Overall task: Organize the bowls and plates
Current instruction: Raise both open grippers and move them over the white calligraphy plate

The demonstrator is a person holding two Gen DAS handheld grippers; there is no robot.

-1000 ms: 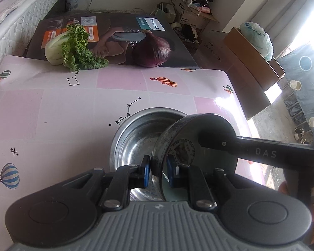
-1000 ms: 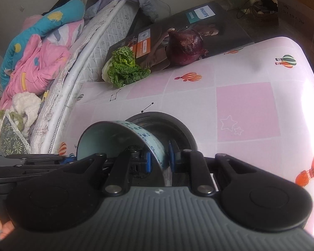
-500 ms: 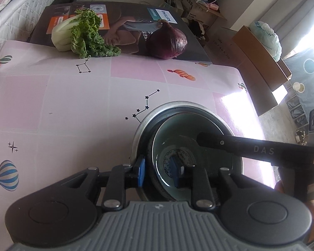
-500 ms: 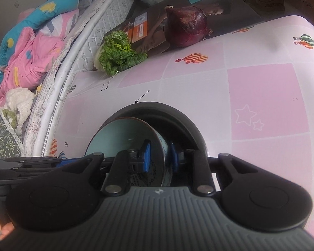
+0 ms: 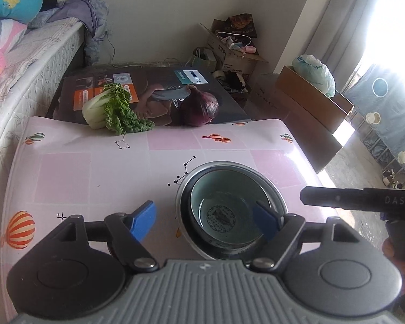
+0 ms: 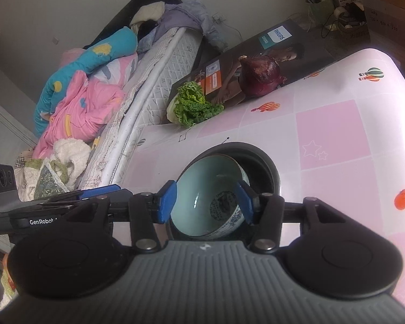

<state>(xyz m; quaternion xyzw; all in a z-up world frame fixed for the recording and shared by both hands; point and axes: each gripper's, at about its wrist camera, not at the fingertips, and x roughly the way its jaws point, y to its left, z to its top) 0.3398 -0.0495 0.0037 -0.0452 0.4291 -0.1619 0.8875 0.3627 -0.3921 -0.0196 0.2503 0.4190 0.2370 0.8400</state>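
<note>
Pale green bowl (image 5: 224, 210) with dark centre medallion nested in steel bowl (image 5: 272, 181), both claws (image 5: 203, 220) (image 6: 206, 201) opening, gripping nothing.

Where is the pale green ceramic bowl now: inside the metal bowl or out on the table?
Inside. The ceramic bowl sits nested, mouth up, within the metal bowl, whose steel rim rings it on all sides.
</note>
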